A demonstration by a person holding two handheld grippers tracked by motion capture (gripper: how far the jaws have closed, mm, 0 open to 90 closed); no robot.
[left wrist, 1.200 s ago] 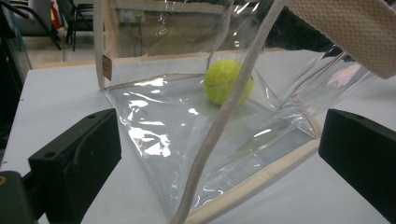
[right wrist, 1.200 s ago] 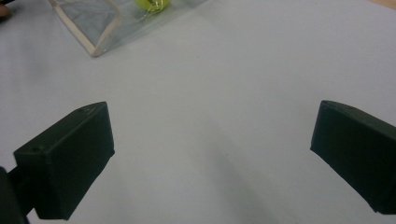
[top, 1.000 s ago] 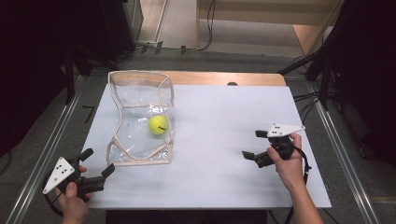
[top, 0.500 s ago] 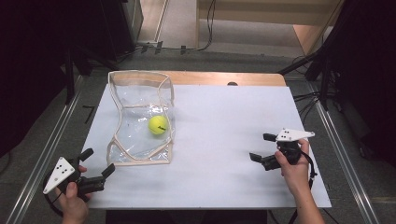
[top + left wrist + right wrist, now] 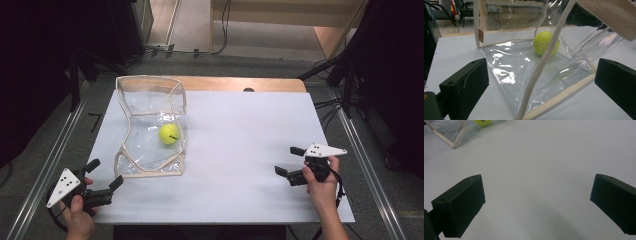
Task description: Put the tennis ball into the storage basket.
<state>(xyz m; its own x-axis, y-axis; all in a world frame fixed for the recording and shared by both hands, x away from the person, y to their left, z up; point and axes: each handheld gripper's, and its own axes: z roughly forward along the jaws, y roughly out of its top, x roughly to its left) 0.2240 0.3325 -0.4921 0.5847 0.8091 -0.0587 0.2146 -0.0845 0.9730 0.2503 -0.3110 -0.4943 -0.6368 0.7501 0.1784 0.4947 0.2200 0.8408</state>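
A clear plastic bag (image 5: 150,125) with beige trim lies on the left half of the white table, its mouth standing up at the far end. A yellow-green tennis ball (image 5: 169,133) rests inside it. My left gripper (image 5: 105,174) is open at the table's front left corner, just short of the bag's near edge. In the left gripper view the bag (image 5: 529,75) and the ball (image 5: 546,43) lie straight ahead between the spread jaws. My right gripper (image 5: 289,161) is open over bare table at the front right, with nothing between its jaws. The right gripper view catches the bag's corner (image 5: 454,132) at its top left.
The white table top (image 5: 240,135) has a wooden strip along its far edge and metal rails on both sides. Dark stands and cables (image 5: 330,105) sit beyond the right and far edges.
The right gripper has drawn back toward the table's front right by a small step. The left gripper, bag and ball have stayed put.
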